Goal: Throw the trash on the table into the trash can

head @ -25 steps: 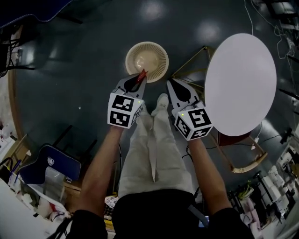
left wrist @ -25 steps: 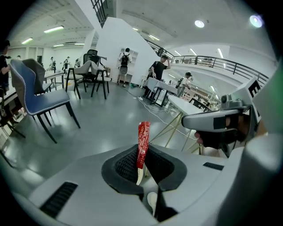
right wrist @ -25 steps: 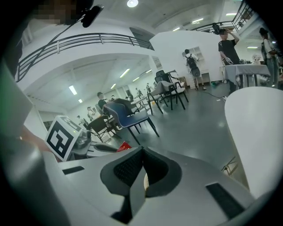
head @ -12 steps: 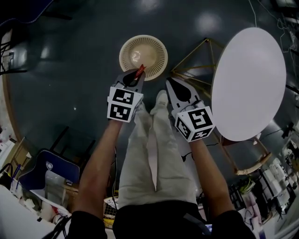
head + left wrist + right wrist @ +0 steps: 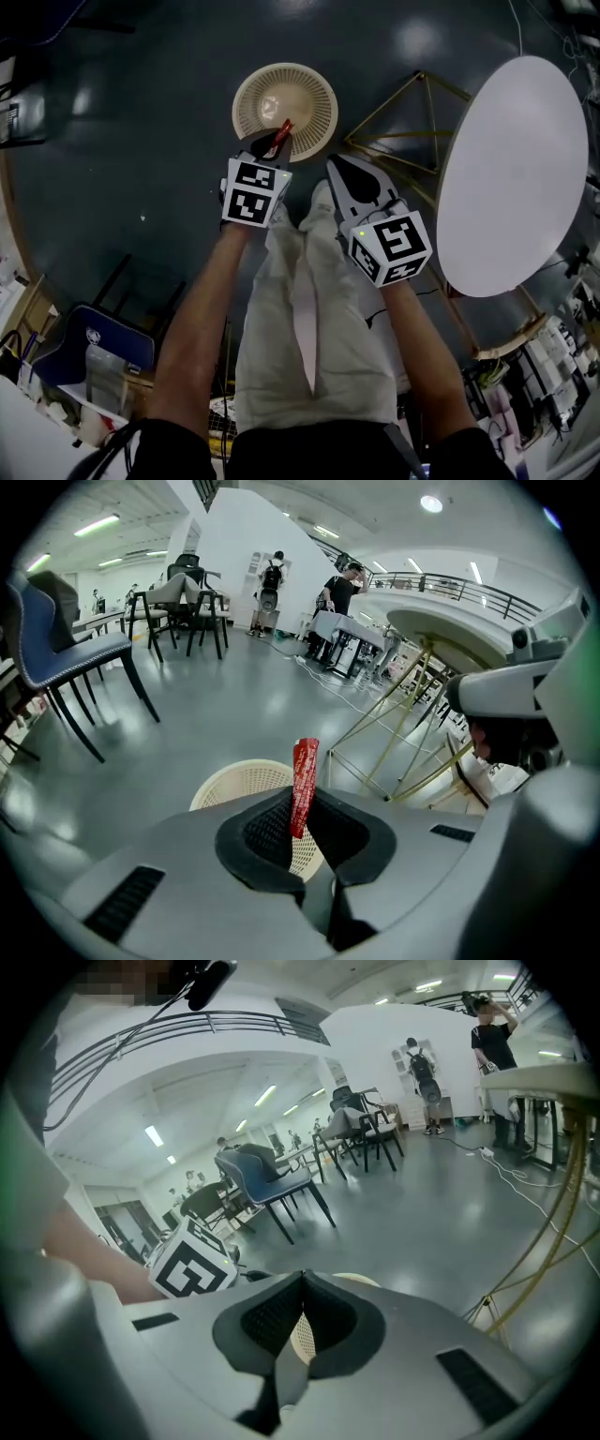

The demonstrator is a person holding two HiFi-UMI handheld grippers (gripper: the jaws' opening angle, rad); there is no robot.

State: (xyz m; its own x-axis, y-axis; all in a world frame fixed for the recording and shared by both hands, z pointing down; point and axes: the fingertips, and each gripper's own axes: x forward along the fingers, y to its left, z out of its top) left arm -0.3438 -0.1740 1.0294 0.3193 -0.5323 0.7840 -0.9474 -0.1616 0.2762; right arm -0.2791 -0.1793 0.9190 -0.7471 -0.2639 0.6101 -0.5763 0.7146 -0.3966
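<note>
A cream woven trash can (image 5: 284, 110) stands on the dark floor ahead of the person's feet. My left gripper (image 5: 273, 146) is shut on a red wrapper (image 5: 280, 139), whose tip pokes out over the can's near rim. In the left gripper view the red wrapper (image 5: 302, 778) stands upright between the dark pads, with the trash can (image 5: 246, 785) just beyond and below. My right gripper (image 5: 343, 174) hovers to the right of the can, shut with nothing in it. In the right gripper view its tips (image 5: 302, 1281) meet, and a sliver of the can (image 5: 302, 1337) shows behind them.
A round white table (image 5: 514, 173) stands to the right on a gold wire frame (image 5: 405, 112) close beside the can. A blue chair (image 5: 92, 339) and clutter lie at the lower left. Chairs (image 5: 66, 653) and people stand further off across the hall.
Both grippers have sunk toward the floor. In the head view the left one has crept up to the can's near rim, still holding the red wrapper.
</note>
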